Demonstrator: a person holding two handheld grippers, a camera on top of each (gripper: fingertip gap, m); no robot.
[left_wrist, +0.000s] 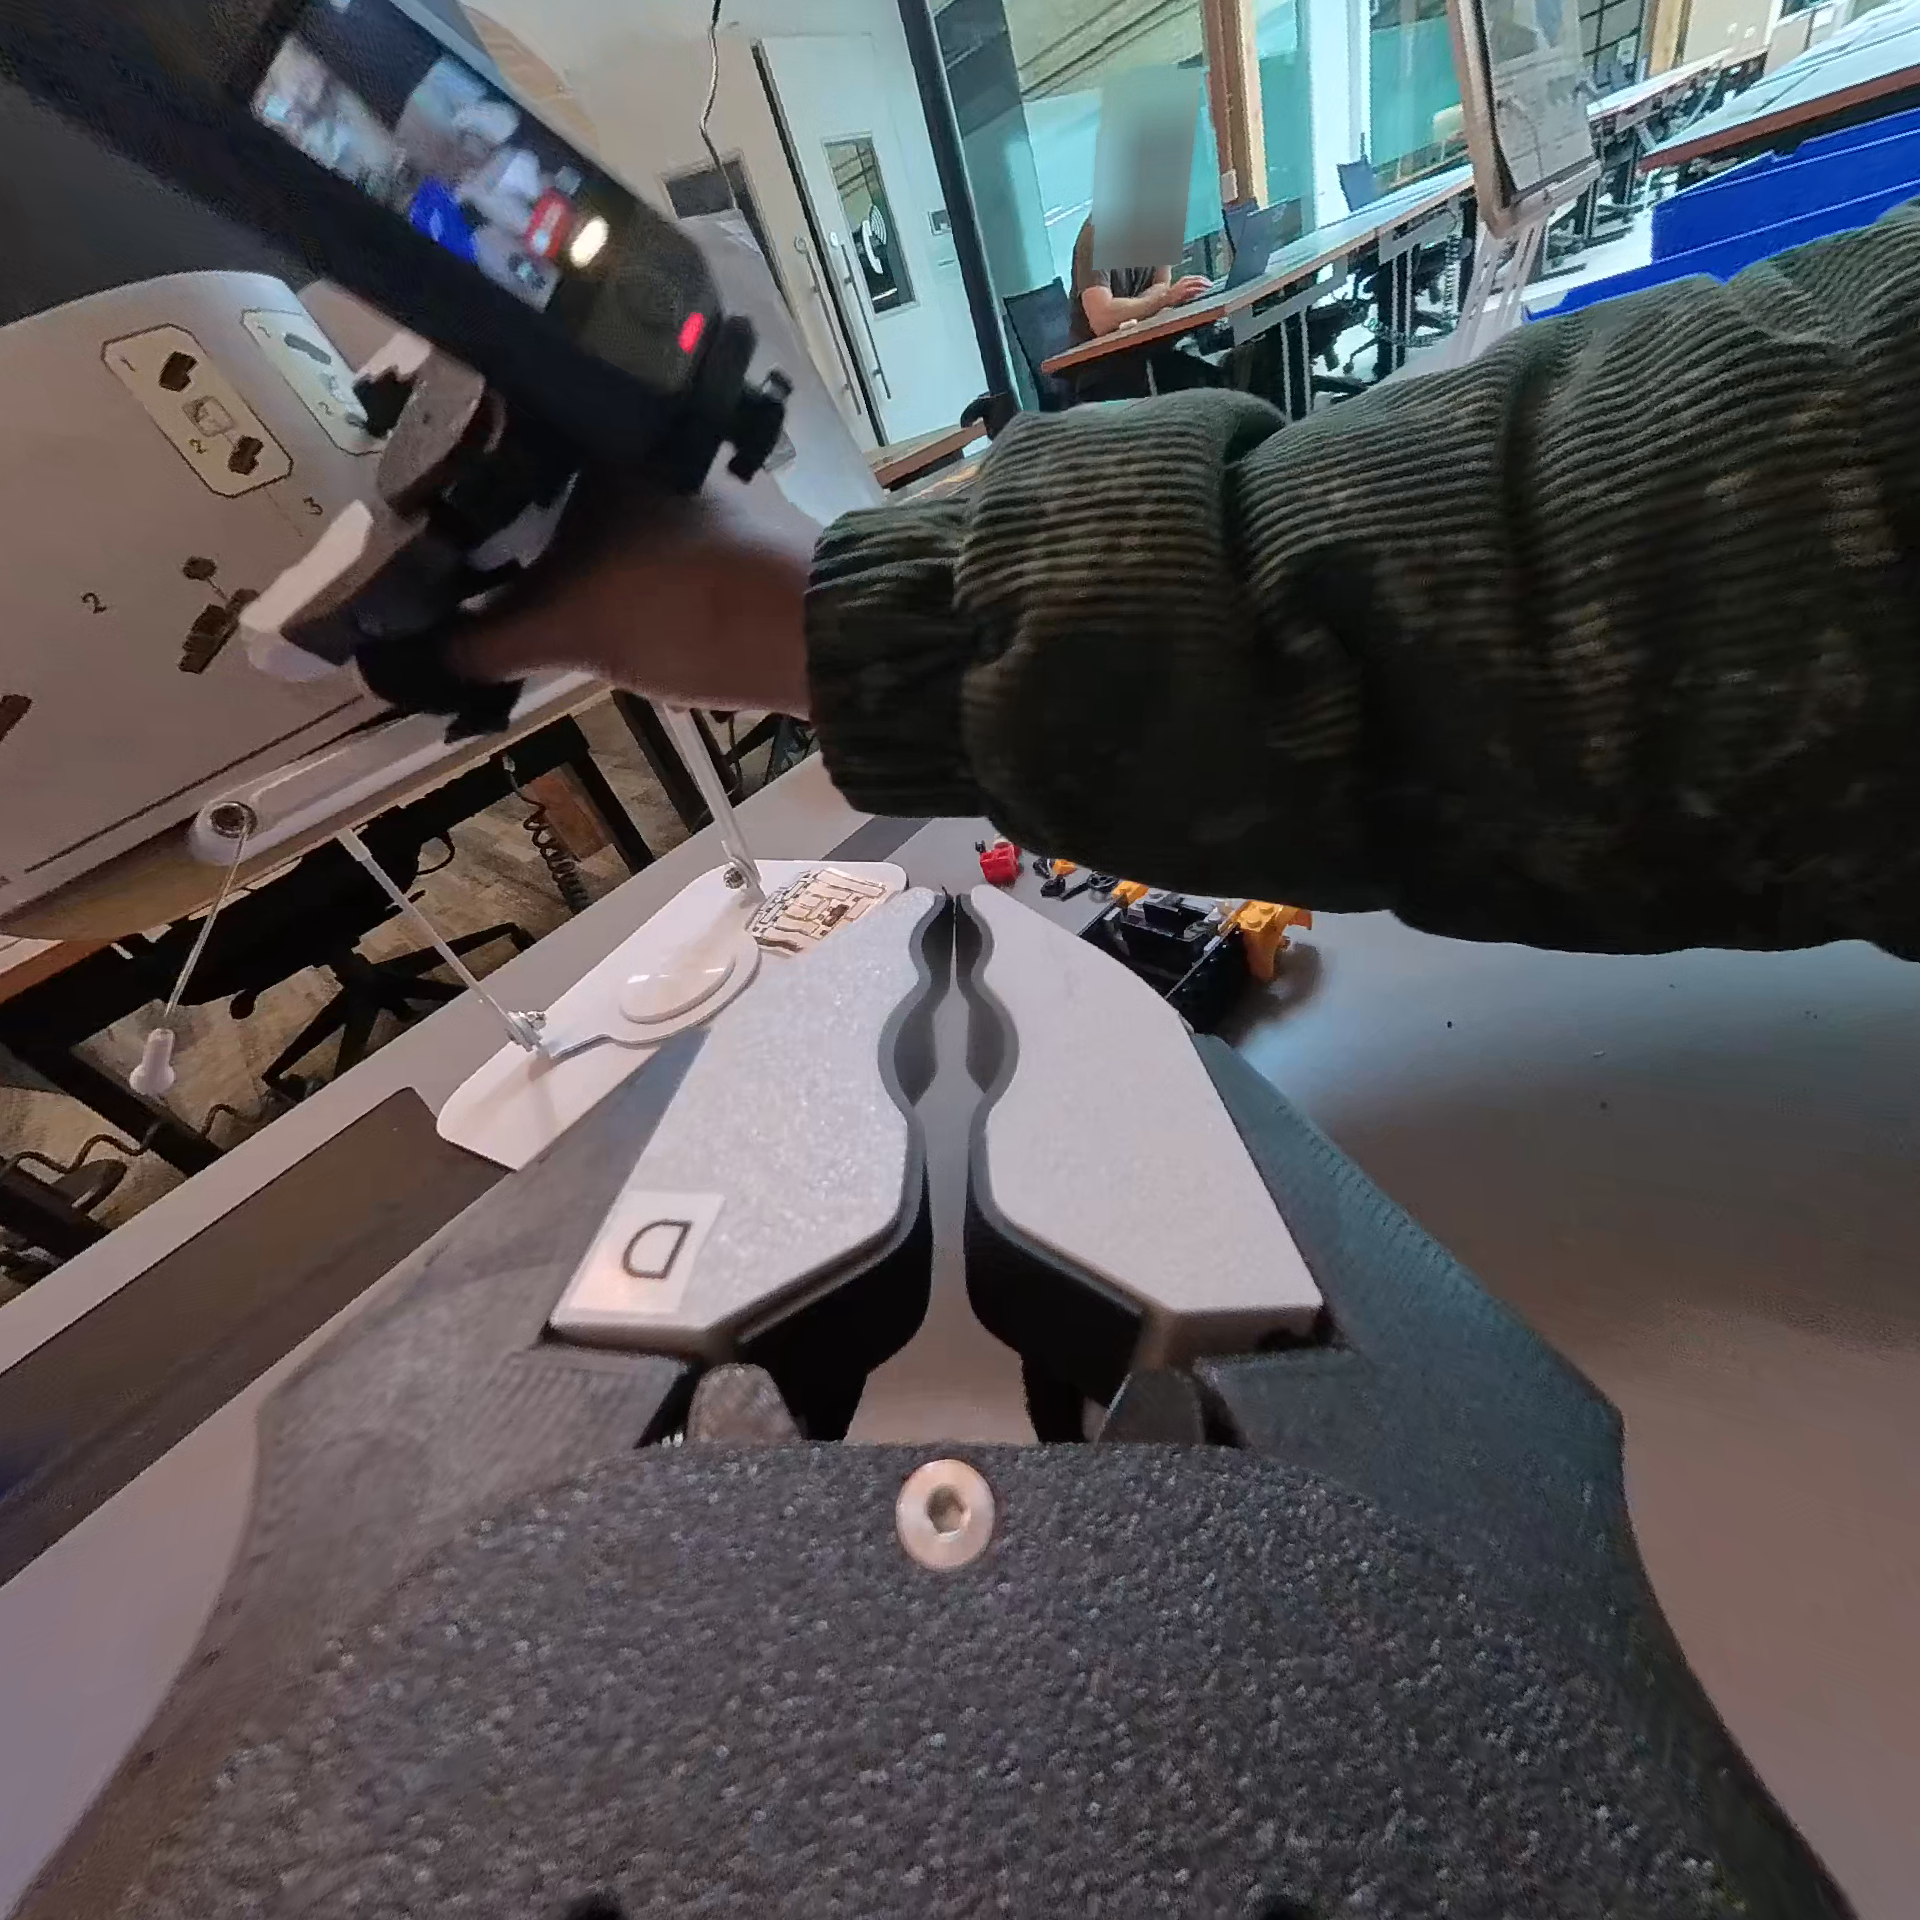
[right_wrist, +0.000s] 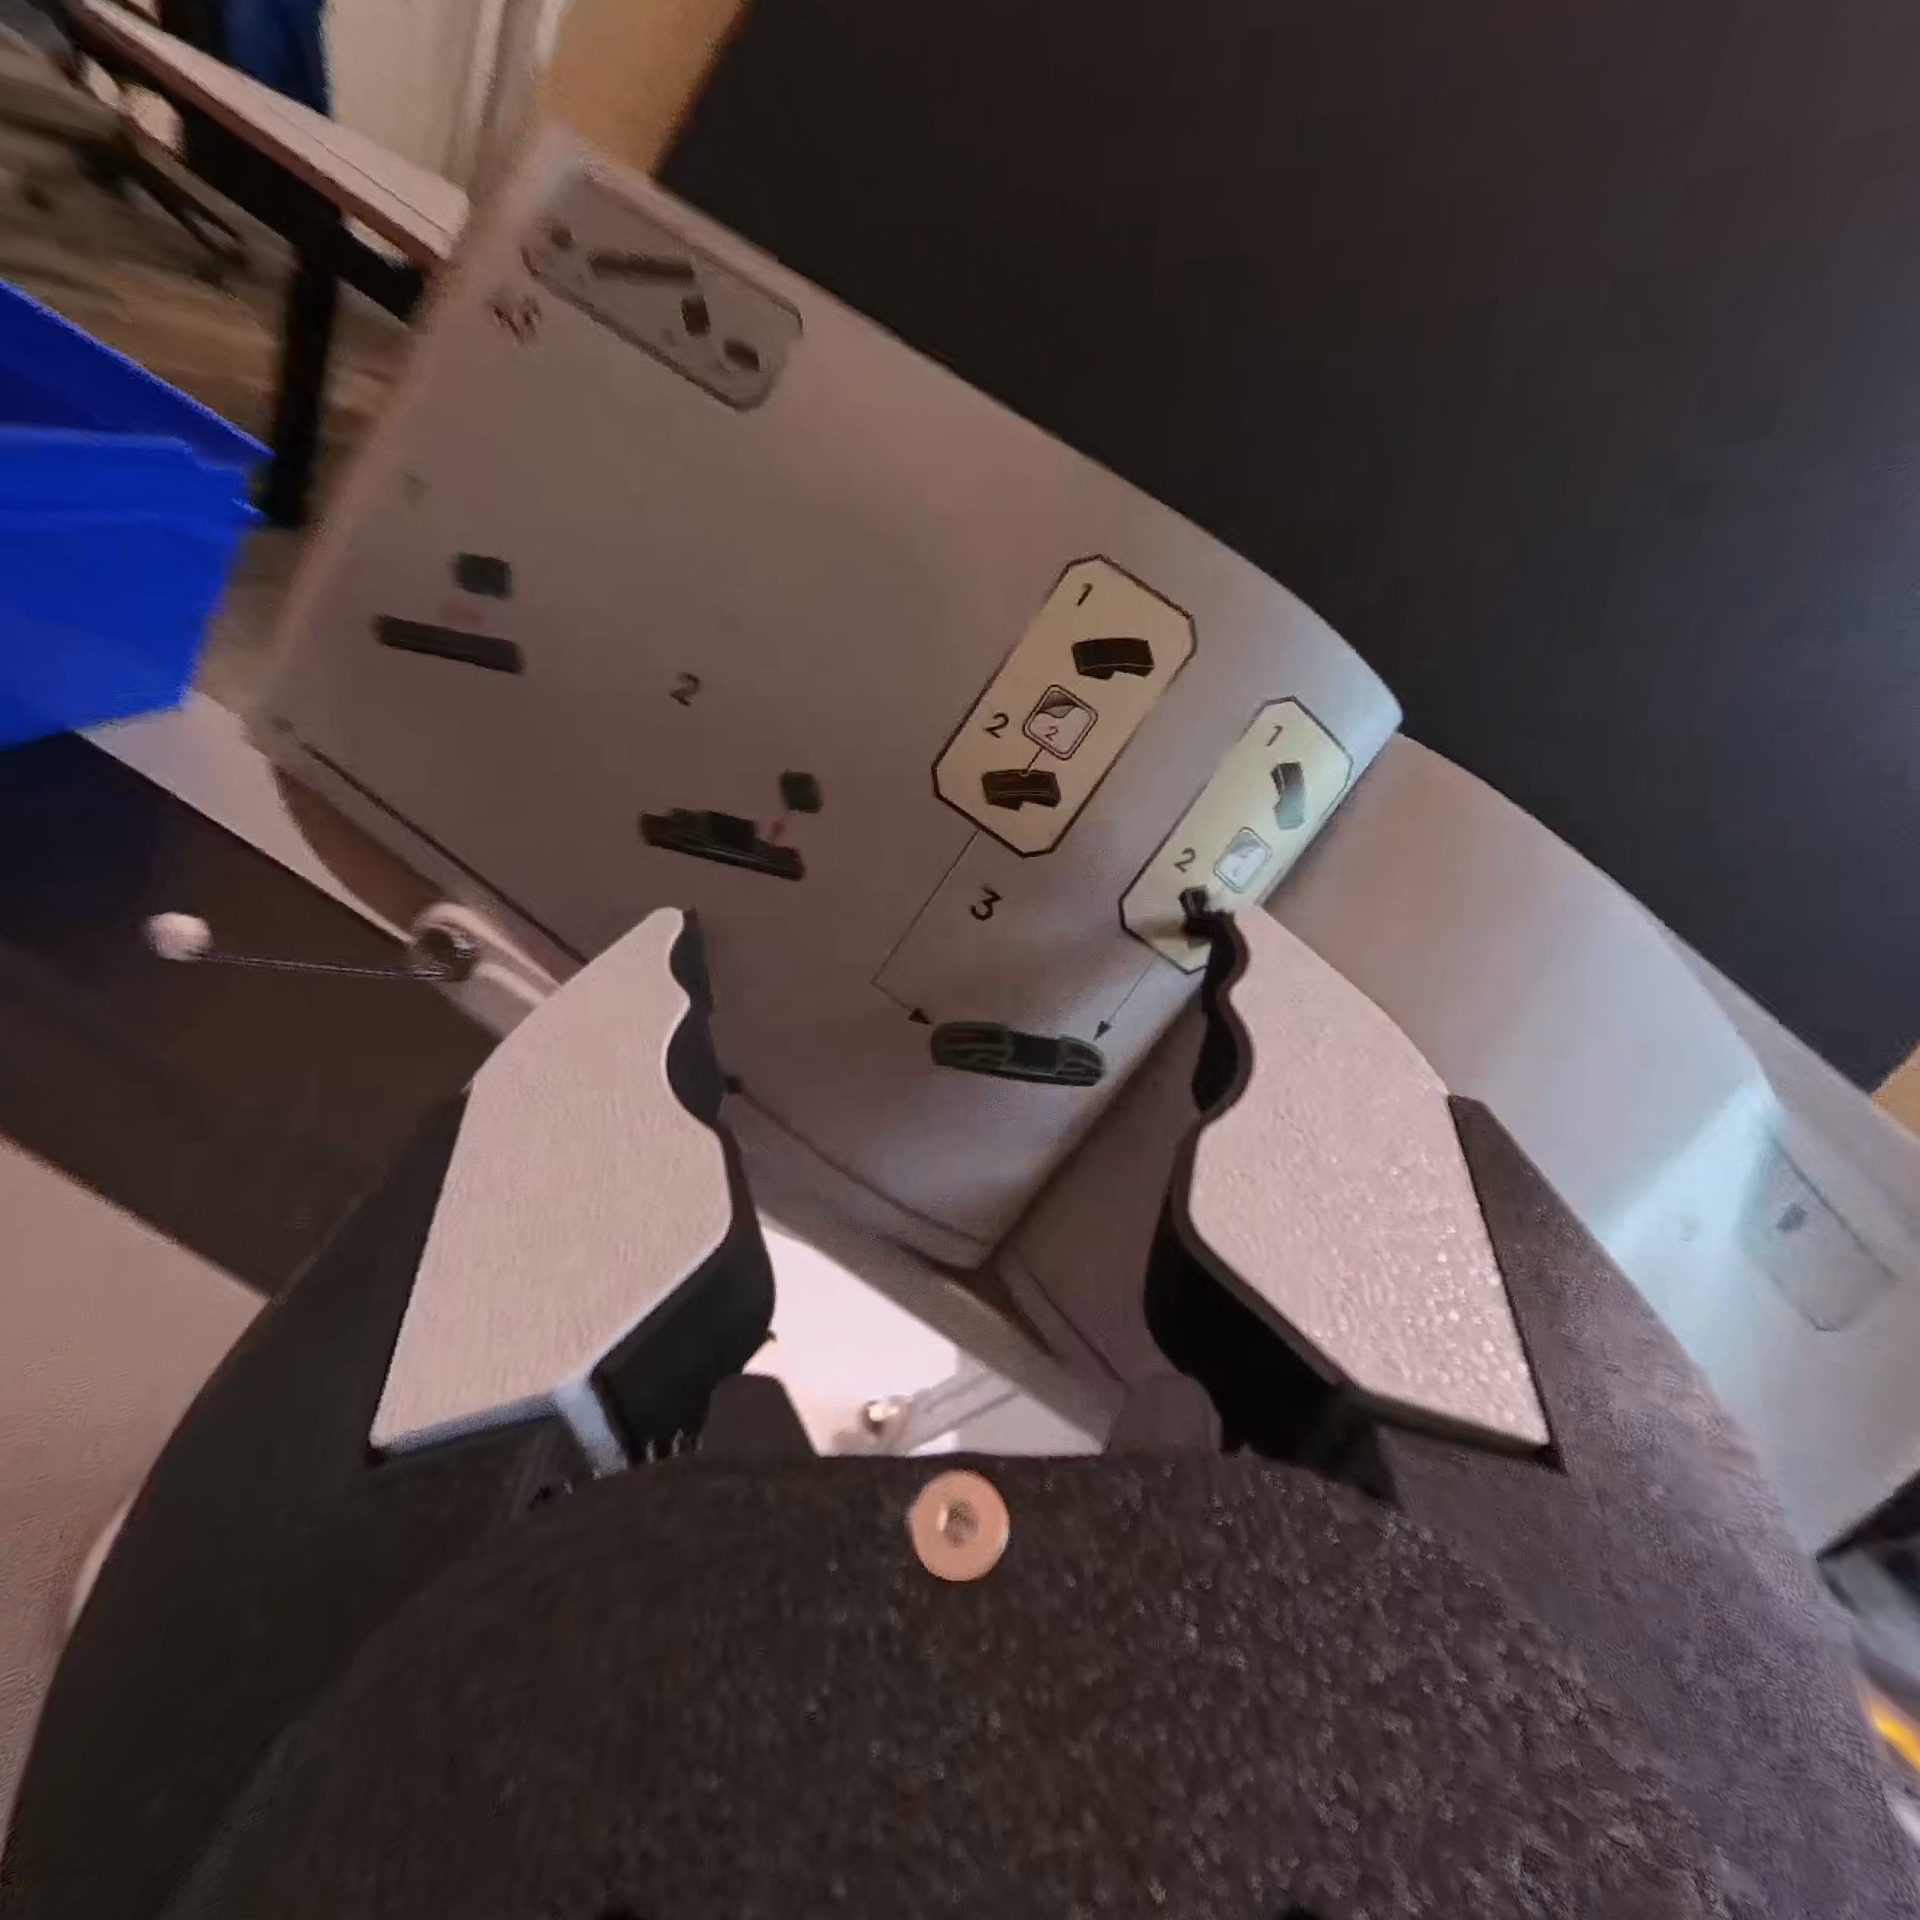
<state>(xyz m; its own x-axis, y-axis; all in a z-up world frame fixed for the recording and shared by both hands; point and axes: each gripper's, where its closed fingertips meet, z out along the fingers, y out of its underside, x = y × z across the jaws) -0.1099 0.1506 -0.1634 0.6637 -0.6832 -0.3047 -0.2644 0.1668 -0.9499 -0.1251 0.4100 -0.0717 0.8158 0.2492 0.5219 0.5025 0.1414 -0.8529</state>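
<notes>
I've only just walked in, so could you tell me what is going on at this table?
A person in a dark green ribbed sleeve works with two hand-held grippers. The right gripper is open and empty, right up against an instruction booklet propped on a white stand. The left gripper is shut on nothing, low over the grey table. Beyond it lie a partly built black and orange brick model and loose small bricks, one red.
</notes>
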